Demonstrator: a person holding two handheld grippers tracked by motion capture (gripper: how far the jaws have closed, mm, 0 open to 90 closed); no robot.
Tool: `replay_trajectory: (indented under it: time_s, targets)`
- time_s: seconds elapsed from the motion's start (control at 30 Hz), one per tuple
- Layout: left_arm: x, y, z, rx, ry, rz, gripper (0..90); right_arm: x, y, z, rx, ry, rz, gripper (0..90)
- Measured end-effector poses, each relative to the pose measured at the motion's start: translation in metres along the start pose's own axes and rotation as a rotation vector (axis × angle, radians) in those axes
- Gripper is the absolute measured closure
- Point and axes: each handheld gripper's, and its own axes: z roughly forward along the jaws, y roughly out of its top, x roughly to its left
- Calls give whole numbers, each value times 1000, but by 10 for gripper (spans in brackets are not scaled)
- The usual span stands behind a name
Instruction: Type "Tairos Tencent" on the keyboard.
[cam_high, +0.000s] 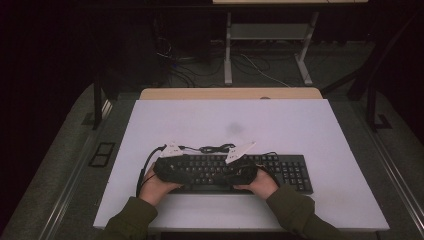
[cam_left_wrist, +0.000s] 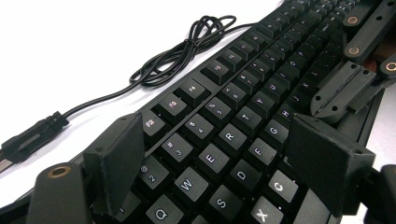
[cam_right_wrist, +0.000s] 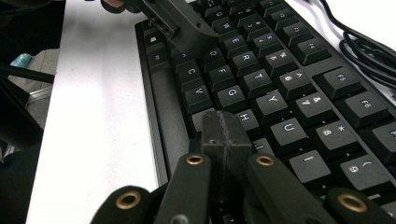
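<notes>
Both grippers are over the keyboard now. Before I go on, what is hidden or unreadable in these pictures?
- Keyboard, high view: its left half lies under the hands and grippers.
- Right gripper, right gripper view: the shut jaws cover the key beneath, so contact is unclear.
- Left gripper, left gripper view: the open jaws hide the keys behind them.
- Cable, left gripper view: the plug is cut off by the left edge.

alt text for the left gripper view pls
A black keyboard runs diagonally across a white table, seen from low between the left gripper's two open black jaws, which straddle the W, E, S and D keys. The keyboard's cable lies coiled behind it, and the right gripper, jaws shut, rests over the keys at upper right.
</notes>
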Motion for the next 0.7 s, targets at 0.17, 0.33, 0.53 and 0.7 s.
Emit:
replay_trajectory:
  time_s: [0.17,0.33,0.53,0.7]
  targets:
    - [0,0,-1,0,0,1,190,0,1,-2,-12,1,4,891]
    - [0,0,-1,1,2,4,192,-2,1,-5,-25,-4,5,890]
    - [-1,0,-2,-3,2,7,194,-4,2,-10,-50,-3,14,824]
    - [-2,1,-2,-4,-8,11,208,-8,1,-16,-72,-9,33,734]
